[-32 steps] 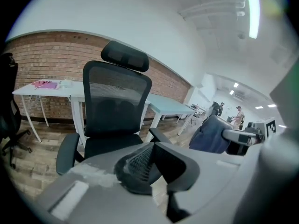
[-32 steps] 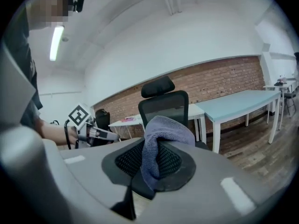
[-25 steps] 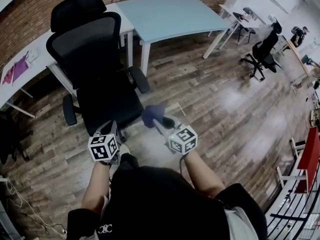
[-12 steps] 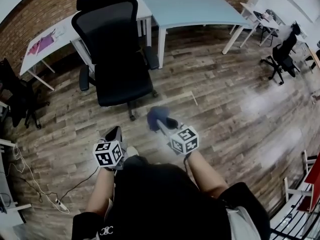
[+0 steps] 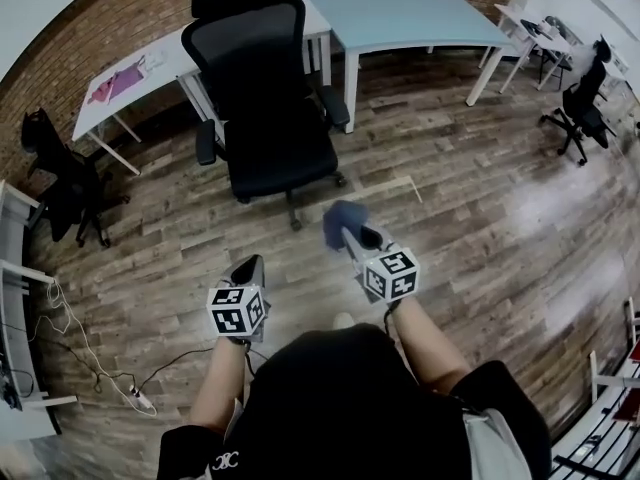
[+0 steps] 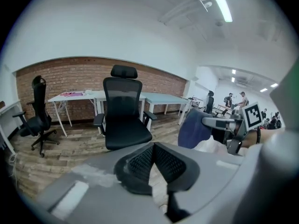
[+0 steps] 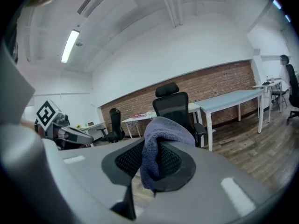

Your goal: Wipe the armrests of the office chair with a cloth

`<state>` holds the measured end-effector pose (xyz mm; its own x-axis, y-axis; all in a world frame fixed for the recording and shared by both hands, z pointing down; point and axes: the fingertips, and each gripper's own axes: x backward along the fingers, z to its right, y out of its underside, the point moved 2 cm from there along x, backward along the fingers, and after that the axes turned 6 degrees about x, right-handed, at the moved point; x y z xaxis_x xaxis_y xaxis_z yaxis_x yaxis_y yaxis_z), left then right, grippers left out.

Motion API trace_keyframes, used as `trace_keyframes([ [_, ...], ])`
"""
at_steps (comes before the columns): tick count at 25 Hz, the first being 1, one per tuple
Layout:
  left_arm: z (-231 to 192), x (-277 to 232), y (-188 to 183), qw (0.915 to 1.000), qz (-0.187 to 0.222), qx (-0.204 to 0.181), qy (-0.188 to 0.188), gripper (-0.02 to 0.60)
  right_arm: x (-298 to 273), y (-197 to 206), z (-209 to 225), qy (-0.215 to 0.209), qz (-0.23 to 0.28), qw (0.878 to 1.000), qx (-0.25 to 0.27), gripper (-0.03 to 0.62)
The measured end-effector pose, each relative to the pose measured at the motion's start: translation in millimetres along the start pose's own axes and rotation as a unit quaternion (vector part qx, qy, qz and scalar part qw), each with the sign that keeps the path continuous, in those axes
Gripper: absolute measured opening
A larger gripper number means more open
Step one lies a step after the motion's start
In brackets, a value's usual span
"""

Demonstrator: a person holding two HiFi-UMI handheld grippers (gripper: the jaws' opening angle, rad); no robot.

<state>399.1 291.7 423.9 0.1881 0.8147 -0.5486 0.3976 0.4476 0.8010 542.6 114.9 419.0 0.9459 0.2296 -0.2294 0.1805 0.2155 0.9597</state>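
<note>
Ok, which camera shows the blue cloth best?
The right gripper view: the cloth sits close-up mid-frame, pinched between the jaws of the right gripper. The head view shows only a small blue bundle at that gripper's tip; the left gripper view shows it from the side, at right.

Three black office chairs show in the head view: the nearest office chair [image 5: 268, 88], which has a headrest, a second chair [image 5: 62, 183] well to its left, and a third chair [image 5: 580, 108] far to its right. The nearest one has two armrests [image 5: 207, 140], one on each side of the seat. Behind it stand two desks, a white desk [image 5: 160, 60] and a pale blue desk [image 5: 420, 13] (furniture farther right of the chair is too small to count). One pink item [image 5: 115, 83] lies on the white desk. In front of the chair are two grippers, the left gripper [image 5: 250, 266] and the right gripper [image 5: 358, 236], two marker cubes [image 5: 238, 310], one per gripper, and one blue cloth [image 5: 340, 216].
</note>
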Motion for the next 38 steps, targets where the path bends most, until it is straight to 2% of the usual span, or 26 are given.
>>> trace_keyframes([
  [3,-26,36,20,0.9996,0.014,0.014,-0.020,0.006,8,-6,-28,0.016,0.010,1.000,0.014,0.067],
  [8,-90,89,46,0.9973,0.026,0.046,-0.052,0.006,16,-19,-100,0.022,0.028,0.998,0.053,0.067],
  [11,-112,106,53,0.9957,0.036,0.075,-0.042,0.006,24,-25,-133,0.040,0.027,0.997,0.056,0.067],
  [16,-116,124,77,0.9937,0.037,0.103,-0.024,0.006,58,-32,-168,0.069,0.032,0.995,0.062,0.067],
  [19,-105,134,78,0.9935,0.047,0.102,-0.018,0.006,72,-40,-174,0.073,0.026,0.995,0.069,0.067],
  [22,-96,142,73,0.9932,0.058,0.099,-0.021,0.006,73,-35,-186,0.034,0.006,0.996,0.079,0.066],
  [25,-90,149,64,0.9892,0.077,0.123,-0.019,0.006,77,-30,-193,0.008,0.001,0.996,0.088,0.066],
  [27,-85,154,58,0.9875,0.088,0.128,-0.024,0.006,82,-31,-188,0.008,0.007,0.996,0.085,0.066],
  [31,-60,158,52,0.9889,0.096,0.111,-0.027,0.006,101,-34,-165,0.024,0.016,0.995,0.092,0.064],
  [38,-27,156,59,0.9913,0.088,0.092,-0.034,0.006,123,-28,-138,0.026,0.020,0.996,0.086,0.064],
])
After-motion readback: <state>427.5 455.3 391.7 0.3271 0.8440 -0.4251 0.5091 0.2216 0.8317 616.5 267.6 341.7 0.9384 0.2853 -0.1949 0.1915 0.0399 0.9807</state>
